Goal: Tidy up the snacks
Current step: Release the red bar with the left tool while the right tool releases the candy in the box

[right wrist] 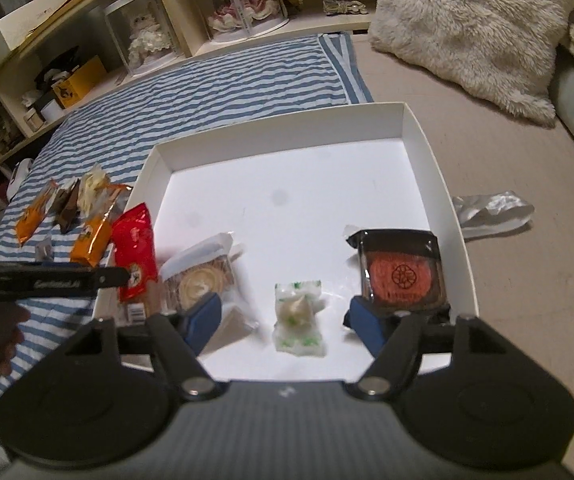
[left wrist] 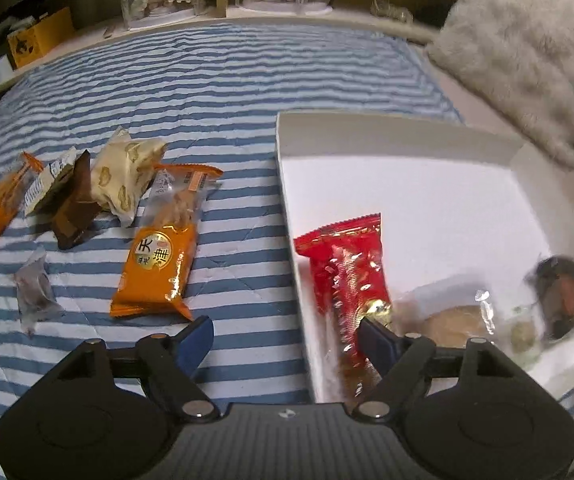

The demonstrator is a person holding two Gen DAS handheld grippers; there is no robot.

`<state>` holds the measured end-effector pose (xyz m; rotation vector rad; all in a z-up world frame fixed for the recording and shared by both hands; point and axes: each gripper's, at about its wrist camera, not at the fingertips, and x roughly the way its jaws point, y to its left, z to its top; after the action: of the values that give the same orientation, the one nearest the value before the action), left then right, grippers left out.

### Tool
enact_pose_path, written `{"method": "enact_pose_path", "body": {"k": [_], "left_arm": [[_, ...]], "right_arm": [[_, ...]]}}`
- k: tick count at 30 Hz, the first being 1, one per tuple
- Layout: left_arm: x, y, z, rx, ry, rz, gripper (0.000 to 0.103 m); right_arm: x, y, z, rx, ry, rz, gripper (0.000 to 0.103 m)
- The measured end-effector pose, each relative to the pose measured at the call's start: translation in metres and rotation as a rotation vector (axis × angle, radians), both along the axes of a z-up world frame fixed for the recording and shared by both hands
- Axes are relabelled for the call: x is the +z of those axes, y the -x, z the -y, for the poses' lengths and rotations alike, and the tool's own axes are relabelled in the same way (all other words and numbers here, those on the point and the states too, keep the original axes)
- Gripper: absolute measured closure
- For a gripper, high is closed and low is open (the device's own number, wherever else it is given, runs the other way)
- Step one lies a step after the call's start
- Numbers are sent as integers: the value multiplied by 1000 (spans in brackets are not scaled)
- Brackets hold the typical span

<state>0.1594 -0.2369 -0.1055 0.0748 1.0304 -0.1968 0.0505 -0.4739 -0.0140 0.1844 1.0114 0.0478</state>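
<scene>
In the white box (right wrist: 419,128), the green-and-white candy (right wrist: 298,320) lies untouched between the right gripper's (right wrist: 285,320) wide jaws.

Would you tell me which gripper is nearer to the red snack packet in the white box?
Left. The left gripper straddles the box wall beside the red snack packet; the right gripper hovers further right, over the green-and-white candy.

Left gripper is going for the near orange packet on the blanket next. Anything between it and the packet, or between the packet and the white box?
Nothing visible. The left gripper stands open with bare striped blanket between it and the orange packet; only blanket separates the packet from the white box wall.
</scene>
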Motion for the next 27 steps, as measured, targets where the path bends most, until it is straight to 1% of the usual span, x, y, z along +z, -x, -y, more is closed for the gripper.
{"method": "enact_pose_path", "body": {"k": [1,3,5,10,12,14,15,16,17,18,20,21,24,27], "left_arm": [[-3,-1,2,-4,-5,-1,22],[-5,-3,2,-1,21,-6,22],[-3,-4,4,-5,41,-20,23],[6,4,4,-31,46,-13,22],[11,7,2,-33,56,-16,20],[16,11,0,-43,65,-18,13],[18,14,0,-51,68,-16,12],[20,16,-1,-58,71,-14,8],[23,19,-2,-65,73,-13,4],[25,22,-4,-72,77,-9,2],[30,28,-6,-83,84,-2,0],[32,30,-7,-89,86,-1,0],[39,37,-12,-95,101,7,0],[44,42,-15,-124,106,2,0]], "right_arm": [[0,0,0,3,2,-1,27],[-1,-1,0,7,3,-4,27],[-1,-1,0,9,2,-6,27],[-3,-1,-1,9,7,-14,27],[-3,0,-1,4,7,-14,27],[-2,1,-1,-2,6,-11,27],[-1,1,-1,-3,6,-9,27],[-1,2,-1,-2,7,-6,25],[0,3,-2,-1,8,-3,21],[0,4,-3,1,12,2,18],[3,7,-5,4,30,27,0],[4,9,-6,4,42,44,1],[7,10,-7,3,43,30,1],[10,14,-9,-1,46,28,0]]}}
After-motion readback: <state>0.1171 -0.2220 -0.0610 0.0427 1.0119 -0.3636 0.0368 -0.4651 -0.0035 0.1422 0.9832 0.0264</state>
